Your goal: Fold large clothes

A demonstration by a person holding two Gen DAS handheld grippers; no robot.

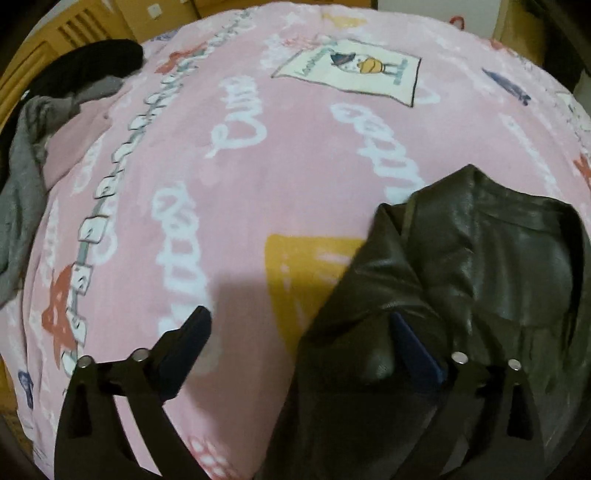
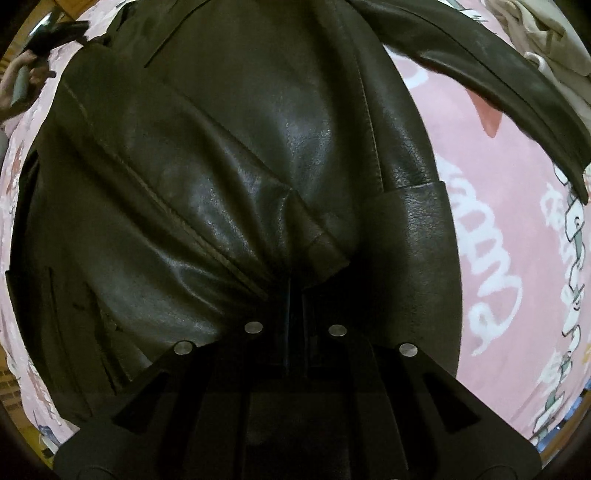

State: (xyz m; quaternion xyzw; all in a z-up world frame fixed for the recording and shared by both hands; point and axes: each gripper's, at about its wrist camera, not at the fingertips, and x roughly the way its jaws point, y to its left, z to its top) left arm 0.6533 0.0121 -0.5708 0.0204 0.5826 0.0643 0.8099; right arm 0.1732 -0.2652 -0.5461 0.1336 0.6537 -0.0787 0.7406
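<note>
A dark brown leather jacket [image 1: 480, 266] lies on a pink printed blanket [image 1: 258, 177]. In the left wrist view my left gripper [image 1: 299, 321] is open at the jacket's left edge; its left finger [image 1: 184, 347] is over bare blanket and its right finger [image 1: 413, 350] rests on the leather. In the right wrist view the jacket [image 2: 240, 166] fills the frame, one sleeve [image 2: 498, 85] stretched to the right. My right gripper [image 2: 295, 288] is shut on a bunched fold of the jacket, with creases running into the jaws.
Grey and black clothes [image 1: 44, 122] are piled at the blanket's far left. Beige clothes [image 2: 546, 40] lie at the top right of the right wrist view. Wooden furniture [image 1: 74, 29] stands beyond the bed. The other hand and gripper [image 2: 33, 62] show at top left.
</note>
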